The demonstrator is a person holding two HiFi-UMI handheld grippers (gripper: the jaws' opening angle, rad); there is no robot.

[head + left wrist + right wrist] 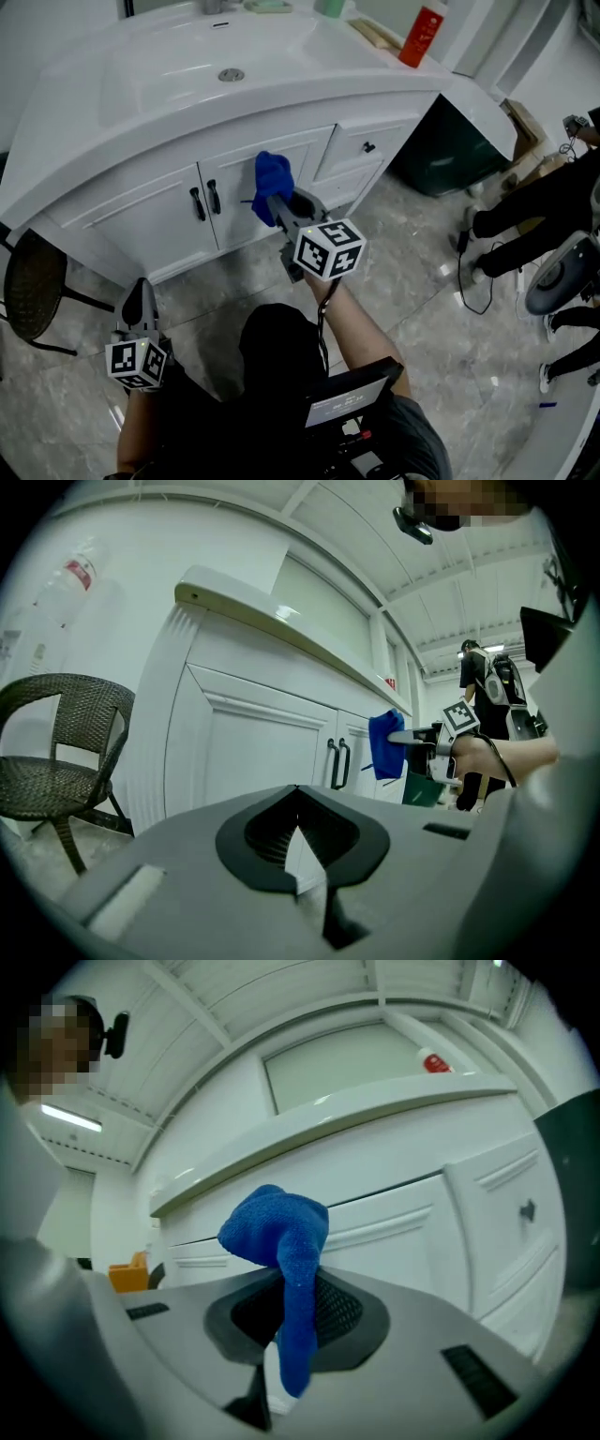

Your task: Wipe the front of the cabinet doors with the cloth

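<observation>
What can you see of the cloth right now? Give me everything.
The cloth is bright blue, soft and nubby, like microfibre. It is bunched, not spread out: a narrow tail is pinched between the shut jaws of the right gripper, and a rounded wad sticks out past the tips. It is held in front of the right-hand cabinet door, just right of the handles. I can't tell whether it actually presses on the panel.

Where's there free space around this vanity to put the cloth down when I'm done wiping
The countertop is bare left of the basin and along its front edge. The floor is open before the cabinet doors, right of the chair. Crowded: the counter's back right by the red bottle, and past the bin, by a person's legs.
</observation>
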